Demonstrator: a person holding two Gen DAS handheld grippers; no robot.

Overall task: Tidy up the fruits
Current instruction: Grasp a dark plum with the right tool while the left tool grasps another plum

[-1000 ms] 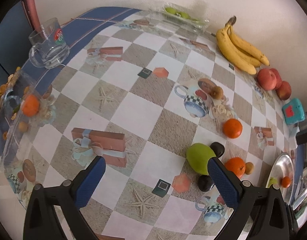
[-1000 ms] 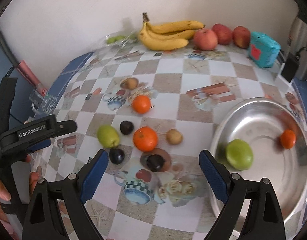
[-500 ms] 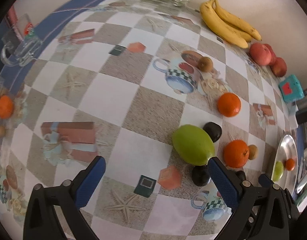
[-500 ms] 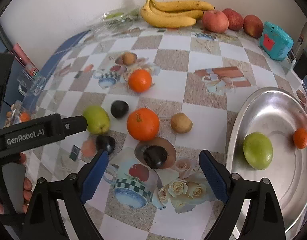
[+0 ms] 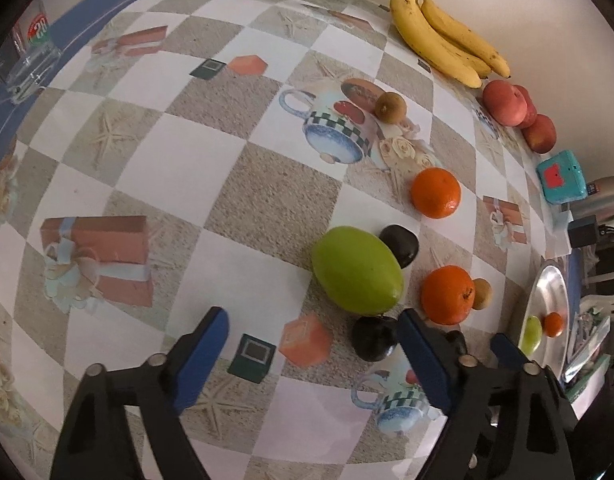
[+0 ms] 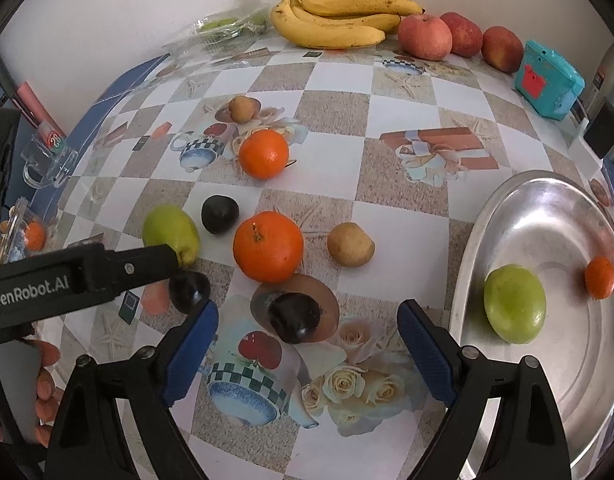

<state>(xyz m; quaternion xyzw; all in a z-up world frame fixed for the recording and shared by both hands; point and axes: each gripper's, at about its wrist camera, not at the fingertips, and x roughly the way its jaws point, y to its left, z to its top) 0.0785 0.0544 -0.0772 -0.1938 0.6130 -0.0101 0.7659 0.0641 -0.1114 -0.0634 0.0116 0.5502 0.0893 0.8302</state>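
A green mango-like fruit [image 5: 357, 270] lies on the checked tablecloth just beyond my left gripper [image 5: 313, 356], whose jaws are closing with nothing pressed between them. A dark plum [image 5: 374, 338] sits just inside its right finger. My right gripper [image 6: 307, 340] hangs open low over another dark plum [image 6: 294, 317], which lies between its fingers untouched. Ahead are two oranges [image 6: 268, 246] [image 6: 263, 153], a third plum [image 6: 220, 214] and two small brown fruits [image 6: 350, 244]. The steel bowl [image 6: 507, 208] on the right holds a green fruit [image 6: 515, 304] and a small orange [image 6: 600, 278].
Bananas [image 6: 339, 20], red apples [image 6: 425, 36] and a teal box [image 6: 549, 80] line the back wall. A glass mug [image 6: 47, 156] and a clear container stand at the left edge. The left tool's black body [image 6: 83, 276] crosses in front of the green fruit.
Both grippers have sunk closer to the table and tilted further down, so the fruit looms larger. The left jaws have narrowed. No fruit has moved.
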